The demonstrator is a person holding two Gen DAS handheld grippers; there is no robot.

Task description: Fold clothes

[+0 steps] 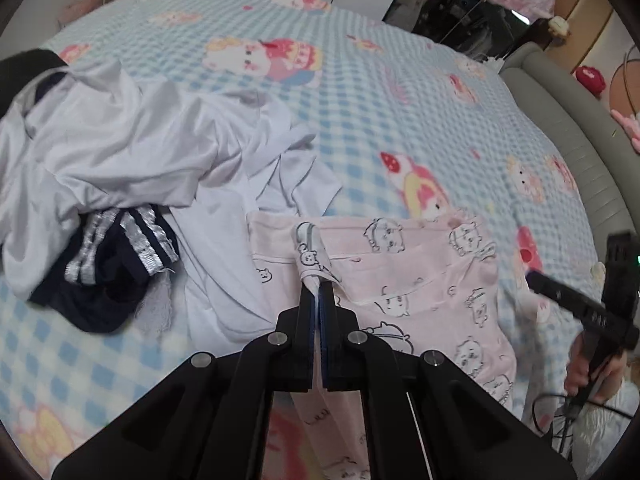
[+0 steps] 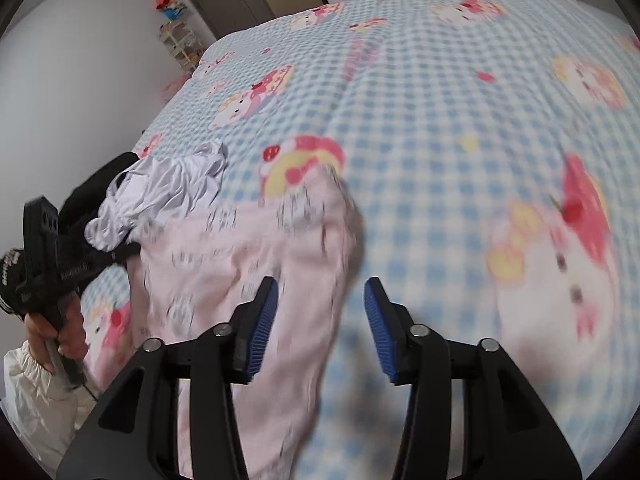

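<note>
Pink pyjama trousers (image 1: 420, 280) printed with small bears lie on the blue checked blanket (image 1: 360, 112). My left gripper (image 1: 319, 286) is shut on a pinched fold of the trousers' pink cloth, which also hangs down between its fingers. In the right wrist view the same pink trousers (image 2: 248, 264) look blurred. My right gripper (image 2: 322, 292) stands open just above their right edge, with nothing between its blue pads (image 2: 266, 320). The right gripper also shows at the right edge of the left wrist view, held by a hand (image 1: 588, 372).
A heap of white garments (image 1: 132, 152) with a navy striped piece (image 1: 108, 276) lies left of the trousers. A grey padded bed edge (image 1: 580, 148) runs along the right. Shelves and a door (image 2: 224, 4) stand beyond the bed. A white sleeve (image 2: 36, 392) holds the left gripper.
</note>
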